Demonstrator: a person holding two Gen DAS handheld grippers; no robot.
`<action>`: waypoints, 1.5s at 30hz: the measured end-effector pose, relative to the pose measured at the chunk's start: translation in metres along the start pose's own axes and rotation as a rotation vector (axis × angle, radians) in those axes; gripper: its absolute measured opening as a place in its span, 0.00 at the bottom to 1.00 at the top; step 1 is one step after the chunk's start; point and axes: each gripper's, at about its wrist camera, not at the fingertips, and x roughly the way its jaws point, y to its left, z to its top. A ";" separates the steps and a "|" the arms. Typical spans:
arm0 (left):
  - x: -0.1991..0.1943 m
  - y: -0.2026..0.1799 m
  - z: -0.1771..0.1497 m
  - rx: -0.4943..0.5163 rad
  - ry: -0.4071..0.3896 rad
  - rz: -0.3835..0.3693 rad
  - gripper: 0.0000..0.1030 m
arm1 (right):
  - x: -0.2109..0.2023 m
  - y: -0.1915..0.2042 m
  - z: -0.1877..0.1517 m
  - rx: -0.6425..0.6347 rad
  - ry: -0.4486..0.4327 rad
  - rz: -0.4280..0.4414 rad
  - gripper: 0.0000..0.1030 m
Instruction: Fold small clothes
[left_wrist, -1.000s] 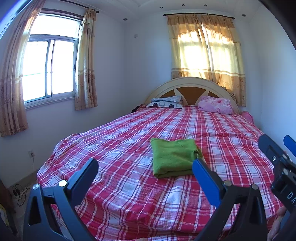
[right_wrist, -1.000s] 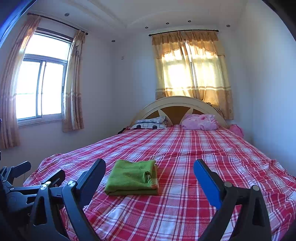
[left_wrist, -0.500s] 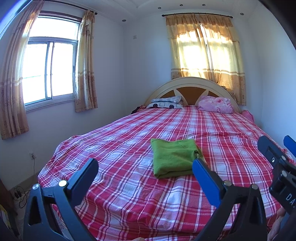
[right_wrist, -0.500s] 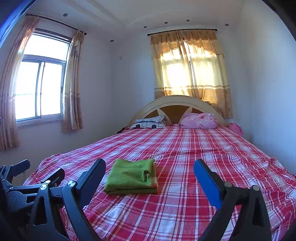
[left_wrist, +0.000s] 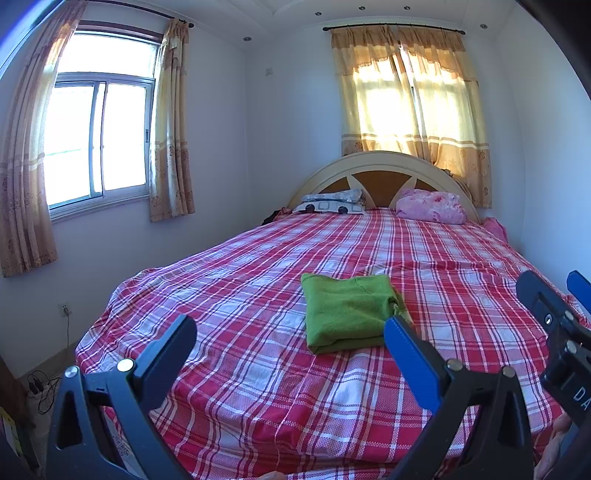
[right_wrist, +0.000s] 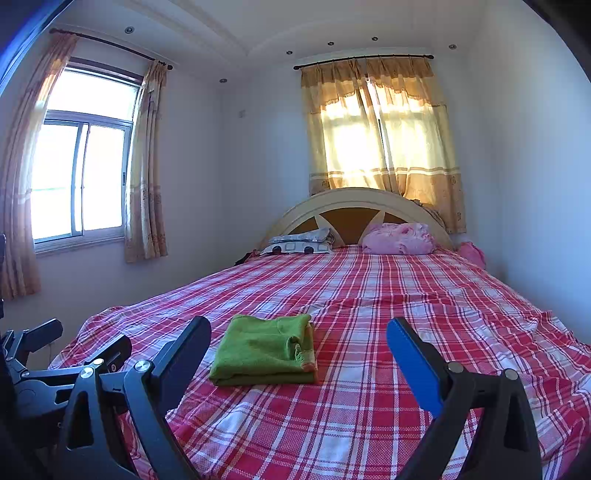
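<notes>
1. Left wrist view: one left gripper (left_wrist: 291, 332) fills the lower edge, its two fingers spread wide with nothing between them. One finger is black, the other carries a blue pad (left_wrist: 408, 360).
2. One folded green garment (left_wrist: 351, 312) lies flat on the bed (left_wrist: 229, 295), near the foot and roughly midway across. It sits beyond the fingertips, apart from them.
3. At the right edge of the same view, part of the right gripper (left_wrist: 554, 314) shows; white letters "DA" can be read on its body, with the rest cut off by the frame.
4. Right wrist view: one right gripper (right_wrist: 299, 343) is likewise released, its two fingers well apart and holding nothing. The green garment (right_wrist: 264, 349) lies ahead, left of centre, closer to the black finger than to the blue one, and I cannot tell whether that finger touches it.
5. The left gripper (right_wrist: 55, 354) appears at the lower left of this view.
6. The bed is covered with one red and white plaid sheet (right_wrist: 406, 306).
7. At the head stand one curved headboard (left_wrist: 380, 173), one grey patterned pillow (left_wrist: 330, 202) and one pink bundle (left_wrist: 430, 206).
8. Two windows are in view: one side window (left_wrist: 96, 136) with its curtains drawn aside, and one behind the headboard covered by yellow curtains (left_wrist: 410, 92).
9. One wall socket (left_wrist: 64, 307) with a cable sits low on the left wall.
</notes>
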 end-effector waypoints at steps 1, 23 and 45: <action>0.001 0.001 0.000 0.000 0.002 -0.001 1.00 | 0.000 0.000 0.000 0.000 0.000 0.001 0.94; 0.005 0.000 -0.002 0.008 0.023 0.002 1.00 | 0.000 -0.002 0.000 0.002 0.002 -0.002 0.94; 0.015 0.003 -0.004 0.004 0.059 -0.019 1.00 | 0.007 -0.003 -0.003 0.010 0.014 -0.006 0.94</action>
